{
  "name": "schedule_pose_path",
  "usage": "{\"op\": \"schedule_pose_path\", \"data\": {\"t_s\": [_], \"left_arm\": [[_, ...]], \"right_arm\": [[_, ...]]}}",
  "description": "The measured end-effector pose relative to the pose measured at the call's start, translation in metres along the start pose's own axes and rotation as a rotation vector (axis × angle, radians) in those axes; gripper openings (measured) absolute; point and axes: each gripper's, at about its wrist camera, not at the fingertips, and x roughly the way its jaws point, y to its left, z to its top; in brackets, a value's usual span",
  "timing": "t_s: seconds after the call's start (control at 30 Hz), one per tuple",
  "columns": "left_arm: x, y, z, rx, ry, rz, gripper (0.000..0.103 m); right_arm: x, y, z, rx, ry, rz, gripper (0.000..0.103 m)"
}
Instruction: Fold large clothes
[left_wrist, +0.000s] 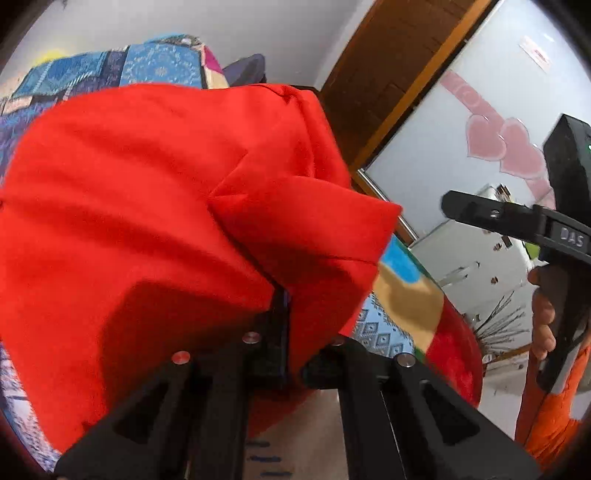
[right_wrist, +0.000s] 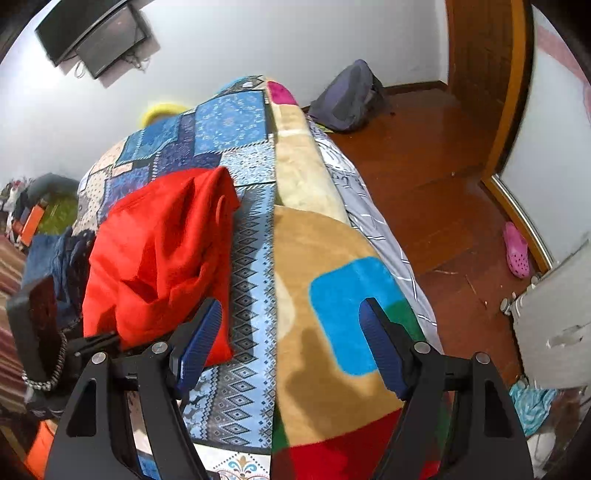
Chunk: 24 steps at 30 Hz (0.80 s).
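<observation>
A large red fleece garment (left_wrist: 155, 206) fills the left wrist view and drapes over my left gripper (left_wrist: 280, 314), whose jaws are shut on a fold of it; the fingertips are buried in cloth. In the right wrist view the same red garment (right_wrist: 159, 251) lies bunched on the bed's left side, and the left gripper (right_wrist: 103, 338) holds its near left edge. My right gripper (right_wrist: 291, 343) hangs open above the bedspread just right of the garment, its blue pads (right_wrist: 199, 343) with nothing between them. It also shows at the left wrist view's right edge as a black finger (left_wrist: 476, 212).
The bed carries a blue patchwork bedspread (right_wrist: 229, 122) and a tan fleece blanket (right_wrist: 321, 240) with coloured patches. Dark clothes (right_wrist: 62, 258) are piled at its left. On the wooden floor (right_wrist: 424, 177) are a backpack (right_wrist: 351, 99) and a pink clog (right_wrist: 515, 254). A white cabinet (right_wrist: 554, 325) stands right.
</observation>
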Motion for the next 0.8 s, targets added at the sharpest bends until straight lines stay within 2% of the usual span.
{"op": "schedule_pose_path", "data": {"t_s": [0.07,0.13,0.23,0.37,0.57,0.67,0.73,0.8], "left_arm": [[-0.008,-0.006,0.0,0.031,0.012,0.007,0.012],[-0.014,-0.012,-0.001,0.067,0.026,0.026,0.031],[-0.03,-0.023,-0.011,0.15,0.0,0.083,0.05],[-0.06,-0.026,-0.019,0.197,-0.061,0.168,0.058],[-0.088,0.019,-0.022,0.084,-0.143,0.277,0.074],[-0.075,0.053,-0.026,0.014,-0.077,0.313,0.075],[-0.064,0.07,-0.031,-0.025,-0.053,0.323,0.089],[-0.058,0.081,-0.038,-0.054,-0.046,0.288,0.09]], "right_arm": [[-0.004,0.012,-0.001,-0.034,-0.008,0.013,0.074],[-0.015,0.017,-0.003,-0.06,-0.022,0.038,0.074],[-0.02,0.035,-0.002,-0.097,-0.055,0.089,0.074],[-0.018,0.06,0.003,-0.148,-0.071,0.138,0.074],[0.019,0.084,0.005,-0.197,-0.009,0.1,0.074],[0.035,0.085,0.003,-0.238,0.011,0.023,0.074],[0.045,0.076,0.001,-0.244,0.017,-0.036,0.074],[0.054,0.055,-0.003,-0.204,0.052,-0.045,0.074]]}}
